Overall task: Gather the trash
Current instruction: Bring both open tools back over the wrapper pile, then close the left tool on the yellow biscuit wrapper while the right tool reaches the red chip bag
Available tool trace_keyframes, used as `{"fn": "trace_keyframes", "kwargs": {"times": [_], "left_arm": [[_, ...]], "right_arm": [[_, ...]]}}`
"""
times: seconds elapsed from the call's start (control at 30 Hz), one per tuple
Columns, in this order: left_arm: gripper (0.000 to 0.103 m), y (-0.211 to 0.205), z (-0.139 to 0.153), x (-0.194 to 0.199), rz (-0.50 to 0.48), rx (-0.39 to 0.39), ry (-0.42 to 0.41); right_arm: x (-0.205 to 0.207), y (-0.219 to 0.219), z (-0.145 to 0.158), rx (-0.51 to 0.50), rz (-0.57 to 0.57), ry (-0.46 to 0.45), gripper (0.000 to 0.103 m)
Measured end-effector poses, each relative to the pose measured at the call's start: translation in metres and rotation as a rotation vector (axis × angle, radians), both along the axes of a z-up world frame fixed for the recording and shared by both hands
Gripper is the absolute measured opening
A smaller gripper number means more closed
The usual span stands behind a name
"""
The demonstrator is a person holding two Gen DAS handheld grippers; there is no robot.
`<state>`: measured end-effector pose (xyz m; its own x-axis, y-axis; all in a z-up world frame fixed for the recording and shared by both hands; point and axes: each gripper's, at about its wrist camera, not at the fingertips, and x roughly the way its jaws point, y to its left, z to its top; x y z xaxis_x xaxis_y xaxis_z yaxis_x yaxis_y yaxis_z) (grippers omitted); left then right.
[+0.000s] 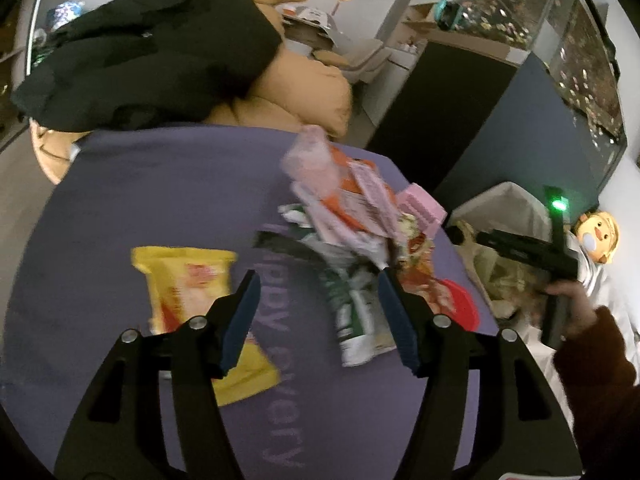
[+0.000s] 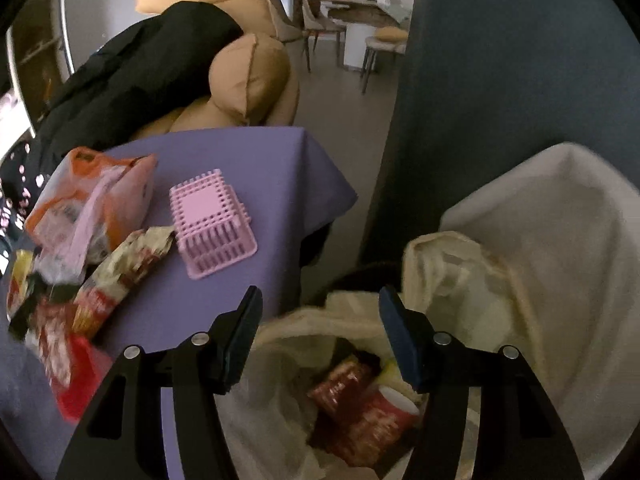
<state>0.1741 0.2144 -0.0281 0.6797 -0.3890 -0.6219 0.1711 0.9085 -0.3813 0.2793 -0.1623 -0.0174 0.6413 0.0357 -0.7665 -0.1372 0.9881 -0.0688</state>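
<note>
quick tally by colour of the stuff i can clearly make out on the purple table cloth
yellow: 1, snack packet
orange: 1, snack bag
pink: 1, upside-down basket
green and white: 1, wrapper
red: 1, flat red piece
total: 5
The blurred pile in the middle holds more wrappers that I cannot count apart.

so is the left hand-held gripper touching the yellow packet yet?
Cannot tell. In the left wrist view, the open left hand-held gripper overlaps the yellow packet, but height above it is unclear.
</note>
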Motion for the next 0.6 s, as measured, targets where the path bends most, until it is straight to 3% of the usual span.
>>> {"fn": "trace_keyframes", "kwargs": {"times": [0.1,0.23,0.37,0.6], "left_arm": [[0.058,0.018,-0.007,-0.001,0.040,-0.002,0.013],[0.058,0.040,-0.016,-0.005,0.087,-0.004,0.044],[0.058,0.049,-0.019,-0.012,0.087,0.002,0.049],[0.059,0.042,-0.024,-0.014,0.063,0.036,0.073]], "right_arm": [[-0.036,-0.011,0.014,0.013,-0.011,-0.034,0.057],[-0.064,-0.028,0.008,0.026,-0.059,-0.002,0.057],[-0.098,-0.044,0.009,0.059,-0.108,-0.032,0.057],[-0.126,-0.009,0.025,0.172,0.006,-0.113,0.059]]}}
